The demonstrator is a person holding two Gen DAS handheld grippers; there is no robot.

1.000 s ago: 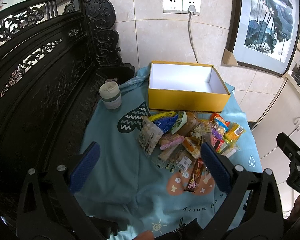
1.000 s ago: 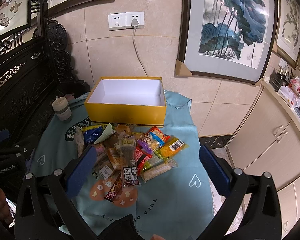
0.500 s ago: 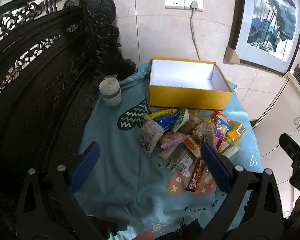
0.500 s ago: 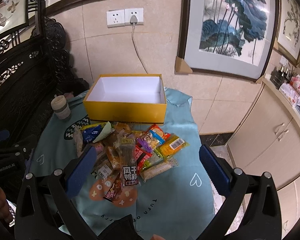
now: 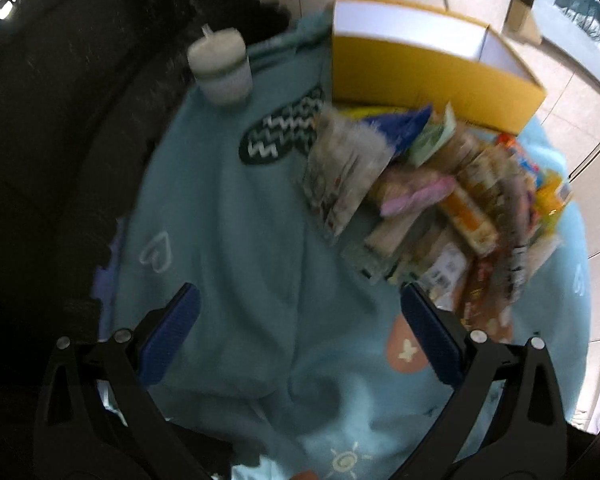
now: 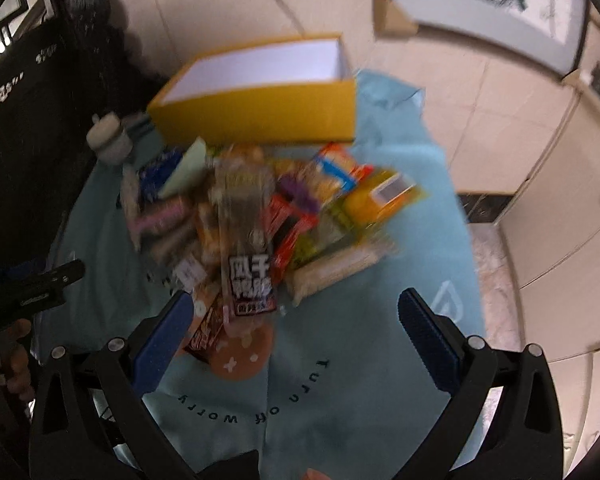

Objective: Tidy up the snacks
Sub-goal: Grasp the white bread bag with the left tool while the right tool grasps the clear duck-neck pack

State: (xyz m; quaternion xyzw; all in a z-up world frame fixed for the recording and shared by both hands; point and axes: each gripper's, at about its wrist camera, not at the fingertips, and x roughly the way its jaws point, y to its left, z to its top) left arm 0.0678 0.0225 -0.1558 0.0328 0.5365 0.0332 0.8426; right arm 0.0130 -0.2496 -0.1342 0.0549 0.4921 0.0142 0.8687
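A pile of wrapped snacks (image 5: 432, 196) (image 6: 260, 216) lies on a light blue cloth (image 5: 236, 264) (image 6: 340, 380). Behind the pile stands an open yellow box (image 5: 428, 76) (image 6: 260, 112) with a white, empty inside. My left gripper (image 5: 300, 320) hangs open over bare cloth, with the pile ahead and to its right. My right gripper (image 6: 296, 324) is open too, just short of the pile's near edge; a long packet with black print (image 6: 246, 240) points toward it. Both views are blurred by motion. The left gripper's body (image 6: 32, 284) shows at the left edge of the right wrist view.
A pale lidded cup (image 5: 222, 70) (image 6: 110, 138) stands left of the box. Dark carved wooden furniture (image 5: 60, 120) runs along the left side. A tiled wall with framed paintings (image 6: 496, 4) rises behind, and cabinets (image 6: 560, 200) are to the right.
Both grippers have dropped lower and moved forward toward the snack pile, so the box and snacks look larger. Their fingers stay open.
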